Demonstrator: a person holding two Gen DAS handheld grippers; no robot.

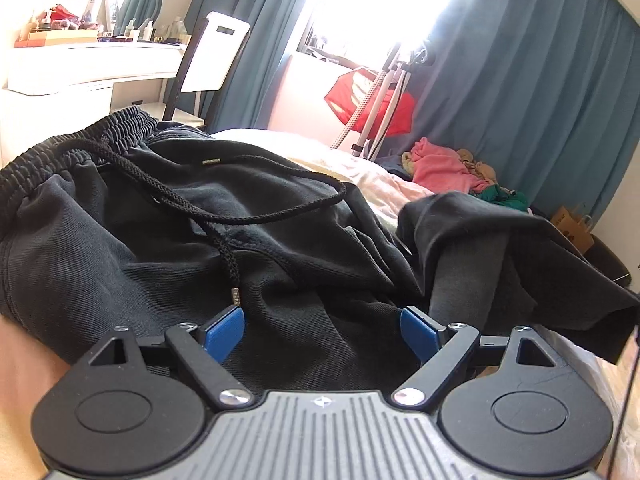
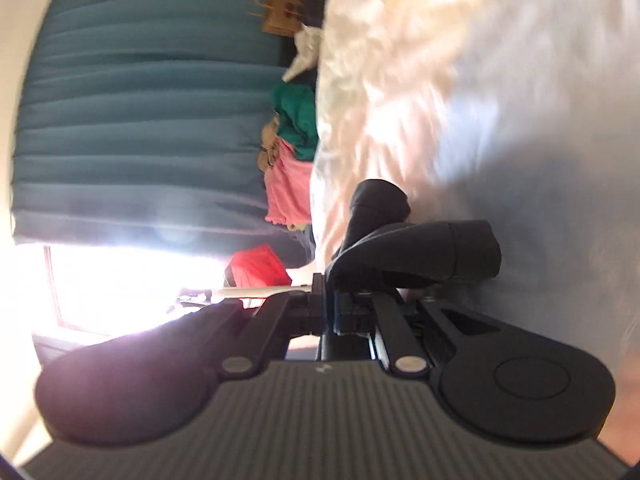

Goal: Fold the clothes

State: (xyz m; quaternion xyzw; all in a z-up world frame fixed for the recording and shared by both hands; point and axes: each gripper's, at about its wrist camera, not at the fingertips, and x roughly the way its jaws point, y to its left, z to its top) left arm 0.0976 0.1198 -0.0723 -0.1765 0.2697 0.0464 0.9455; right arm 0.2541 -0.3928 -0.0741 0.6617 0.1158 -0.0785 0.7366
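Dark sweatpants (image 1: 168,232) are lying rumpled on the bed (image 1: 360,176), spreading ahead of the left tongs (image 1: 322,330), whose blue pads are standing apart over the cloth with nothing between them. The drawstring (image 1: 224,216) is trailing down toward the left pad, and the waistband (image 1: 80,144) is sitting farther ahead and to the left. The right tongs (image 2: 348,308), rolled sideways, are pinching together on a dark fold of the pants (image 2: 416,240), lifting it off the bedding (image 2: 460,100). A fold seems to be under way: carrying that raised part over the flat body would need the left tongs to pin or grip the cloth. A small tag (image 1: 211,161) near the waistband is showing, but its lettering is too small to read.
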